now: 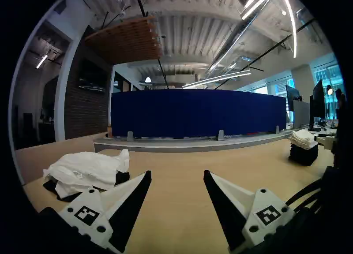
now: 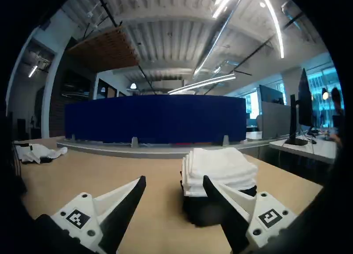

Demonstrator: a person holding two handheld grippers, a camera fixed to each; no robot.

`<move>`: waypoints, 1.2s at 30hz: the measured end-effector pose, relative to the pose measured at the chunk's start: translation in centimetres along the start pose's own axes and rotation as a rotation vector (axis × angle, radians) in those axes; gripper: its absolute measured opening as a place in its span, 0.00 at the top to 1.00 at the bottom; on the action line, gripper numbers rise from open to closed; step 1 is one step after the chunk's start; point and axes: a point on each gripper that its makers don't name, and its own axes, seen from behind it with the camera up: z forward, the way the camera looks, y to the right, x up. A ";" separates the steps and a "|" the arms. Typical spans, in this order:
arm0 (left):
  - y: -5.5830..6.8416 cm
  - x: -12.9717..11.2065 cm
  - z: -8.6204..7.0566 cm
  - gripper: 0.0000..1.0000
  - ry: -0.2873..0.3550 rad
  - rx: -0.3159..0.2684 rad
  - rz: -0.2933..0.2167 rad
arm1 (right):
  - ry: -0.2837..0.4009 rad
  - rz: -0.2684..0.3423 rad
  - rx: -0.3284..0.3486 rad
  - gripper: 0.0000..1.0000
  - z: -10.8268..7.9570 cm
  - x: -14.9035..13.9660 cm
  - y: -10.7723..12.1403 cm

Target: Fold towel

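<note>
In the left gripper view the left gripper (image 1: 177, 173) holds its fingers apart and empty, the crumpled towel heap (image 1: 86, 172) lying on the counter (image 1: 185, 159) just beside the left finger; in the right gripper view the right gripper (image 2: 174, 179), fingers also apart, faces the folded stack (image 2: 219, 172), with that heap well off to the left.

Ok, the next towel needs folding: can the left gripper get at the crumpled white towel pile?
Probably yes: the open left gripper has the crumpled white towel pile just ahead on its left, with only bare wooden table between.
</note>
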 end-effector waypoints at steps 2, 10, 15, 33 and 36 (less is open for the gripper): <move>0.0 0.0 0.0 0.12 0.000 0.000 0.000 | -0.001 -0.003 -0.005 0.00 0.1 -0.1 0.1; 0.0 0.0 0.0 0.12 0.000 0.000 0.000 | -0.001 -0.005 -0.008 0.00 0.2 -0.3 0.1; 0.0 0.0 0.0 0.12 0.000 0.000 0.000 | -0.001 -0.004 -0.008 0.00 0.3 -0.3 0.1; 0.0 0.2 -0.1 0.12 0.000 0.000 0.000 | -0.001 -0.005 -0.008 0.00 0.1 -0.2 0.1; 0.0 0.3 -0.2 0.13 0.000 0.000 0.000 | -0.001 -0.005 -0.008 0.00 0.0 -0.3 0.1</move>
